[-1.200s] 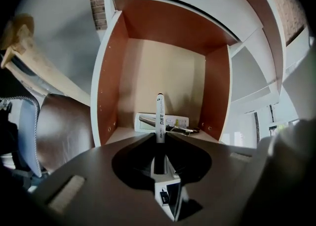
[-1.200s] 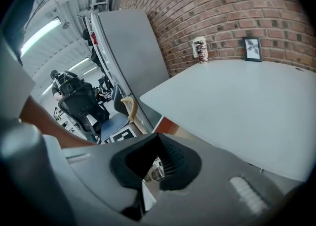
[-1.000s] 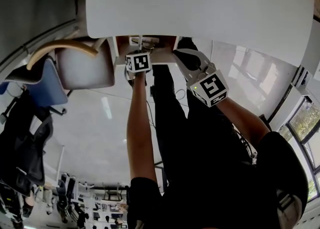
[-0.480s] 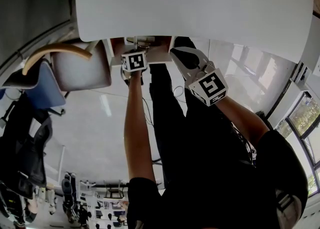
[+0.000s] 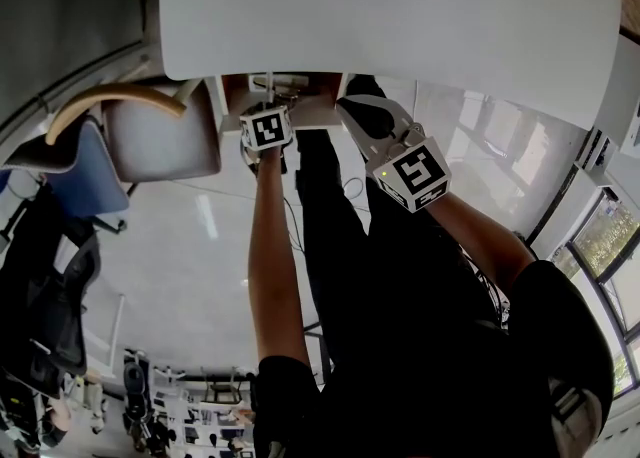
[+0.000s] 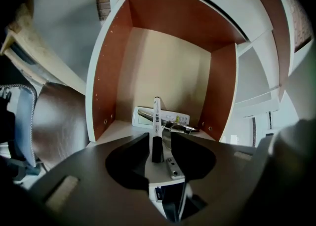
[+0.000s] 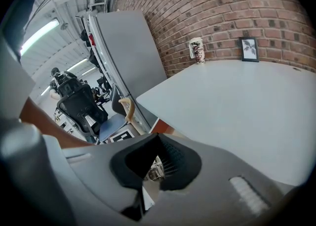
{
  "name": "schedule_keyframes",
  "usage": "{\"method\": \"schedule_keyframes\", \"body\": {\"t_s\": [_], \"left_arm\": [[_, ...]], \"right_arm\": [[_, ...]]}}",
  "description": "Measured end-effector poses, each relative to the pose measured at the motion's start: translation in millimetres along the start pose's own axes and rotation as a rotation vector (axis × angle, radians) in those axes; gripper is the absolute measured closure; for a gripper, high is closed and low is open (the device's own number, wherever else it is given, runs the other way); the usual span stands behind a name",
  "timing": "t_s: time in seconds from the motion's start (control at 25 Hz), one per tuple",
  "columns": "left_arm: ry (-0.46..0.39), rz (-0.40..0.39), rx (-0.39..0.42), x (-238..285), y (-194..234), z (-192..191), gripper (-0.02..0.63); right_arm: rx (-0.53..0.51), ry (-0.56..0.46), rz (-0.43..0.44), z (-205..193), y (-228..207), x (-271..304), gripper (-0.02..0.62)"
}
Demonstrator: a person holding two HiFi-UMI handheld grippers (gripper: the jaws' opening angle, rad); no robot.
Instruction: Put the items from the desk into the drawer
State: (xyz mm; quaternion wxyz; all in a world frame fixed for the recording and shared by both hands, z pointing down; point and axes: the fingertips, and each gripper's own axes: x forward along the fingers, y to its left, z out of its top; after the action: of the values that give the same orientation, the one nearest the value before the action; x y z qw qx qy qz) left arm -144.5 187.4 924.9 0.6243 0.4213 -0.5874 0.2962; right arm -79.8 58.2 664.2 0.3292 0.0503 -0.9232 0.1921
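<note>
white desk top [image 5: 400, 16] fills the far part of the head view. under its near edge, left of centre, the drawer [image 6: 106, 87] is pulled out: red-brown side walls, pale tan floor.

left gripper [image 6: 160, 137] points steeply down into the drawer. its jaws have just been opening and stand apart. the marker [image 6: 156, 116] is between them, black cap at the near end and white barrel running toward the far wall. there is a gap on the cap's right side, so the pads do not clamp it.

right gripper [image 7: 159, 138] is to the right, aimed over the desk top, jaw tips meeting with nothing gripped.

flat white case [image 6: 177, 119] lies on the drawer floor behind the marker. metal clip [image 6: 180, 128] is just right of the marker, at the case's near edge.

paper cup [image 7: 196, 51] and small picture frame [image 7: 248, 49] stand at the desk's far edge, against the brick wall.
</note>
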Motion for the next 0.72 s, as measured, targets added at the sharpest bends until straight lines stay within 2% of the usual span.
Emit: {"method": "schedule_keyframes", "body": {"t_s": [0.08, 0.4, 0.6, 0.72], "left_arm": [[-0.019, 0.002, -0.03, -7, 3, 1, 0.454], [-0.124, 0.003, -0.129, -49, 4, 4, 0.591], [-0.323, -0.079, -0.213, -100, -10, 28, 0.591], [-0.397, -0.083, -0.217, -139, -22, 39, 0.591]], "right_arm": [[-0.008, -0.003, 0.003, 3, 1, -2, 0.592], [-0.054, -0.023, 0.008, 21, 13, -14, 0.592], [-0.065, -0.058, 0.004, 46, 19, -36, 0.592], [-0.071, -0.08, -0.002, 63, 16, -58, 0.592]]}}
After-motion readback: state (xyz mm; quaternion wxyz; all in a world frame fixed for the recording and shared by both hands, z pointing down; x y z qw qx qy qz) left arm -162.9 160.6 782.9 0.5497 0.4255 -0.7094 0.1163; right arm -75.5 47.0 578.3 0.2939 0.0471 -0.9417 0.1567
